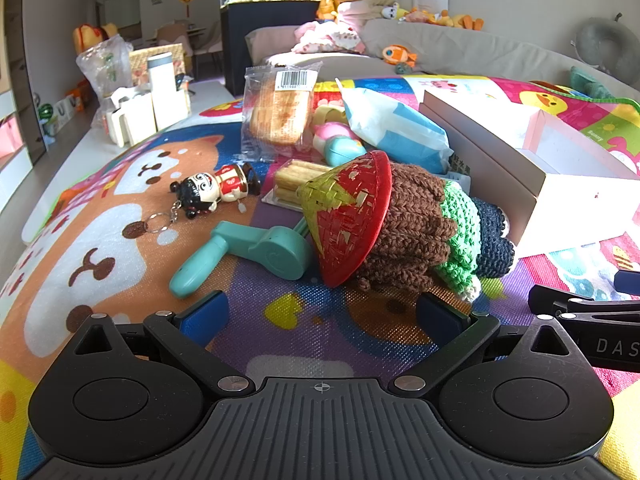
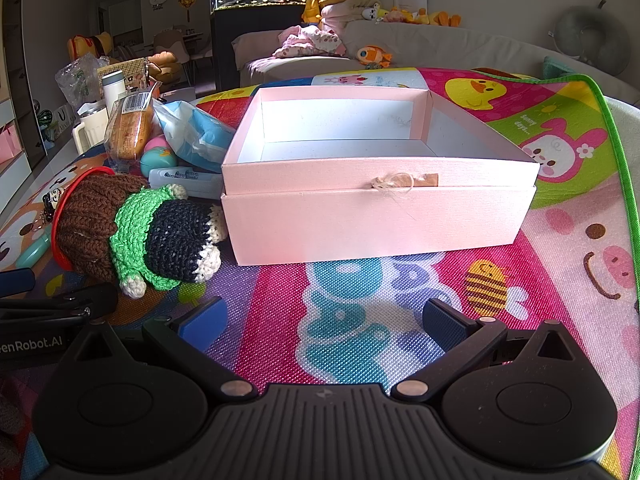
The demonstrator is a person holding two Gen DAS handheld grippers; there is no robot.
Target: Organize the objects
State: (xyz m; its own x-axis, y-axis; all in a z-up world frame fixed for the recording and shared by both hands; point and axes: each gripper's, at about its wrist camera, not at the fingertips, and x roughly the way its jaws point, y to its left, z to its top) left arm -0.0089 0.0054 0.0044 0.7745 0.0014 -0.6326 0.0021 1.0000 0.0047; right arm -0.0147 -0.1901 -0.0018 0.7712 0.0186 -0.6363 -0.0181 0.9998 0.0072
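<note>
A crocheted doll (image 1: pixel 416 228) with a red and yellow straw hat lies on the colourful play mat, just beyond my open, empty left gripper (image 1: pixel 322 316). It also shows in the right wrist view (image 2: pixel 136 232), left of an open, empty pink box (image 2: pixel 376 184). My right gripper (image 2: pixel 322 320) is open and empty, a little in front of the box. Left of the doll lie a teal toy (image 1: pixel 240 252), a small figurine keychain (image 1: pixel 216 188), a biscuit pack (image 1: pixel 292 180), a bread pack (image 1: pixel 278 116) and a blue-white pouch (image 1: pixel 396 128).
The pink box (image 1: pixel 540 188) stands right of the doll in the left wrist view. The right gripper's body (image 1: pixel 584 312) shows at that view's right edge. A sofa (image 2: pixel 440 48) with plush toys stands behind. A side table (image 1: pixel 136 112) with cups stands far left.
</note>
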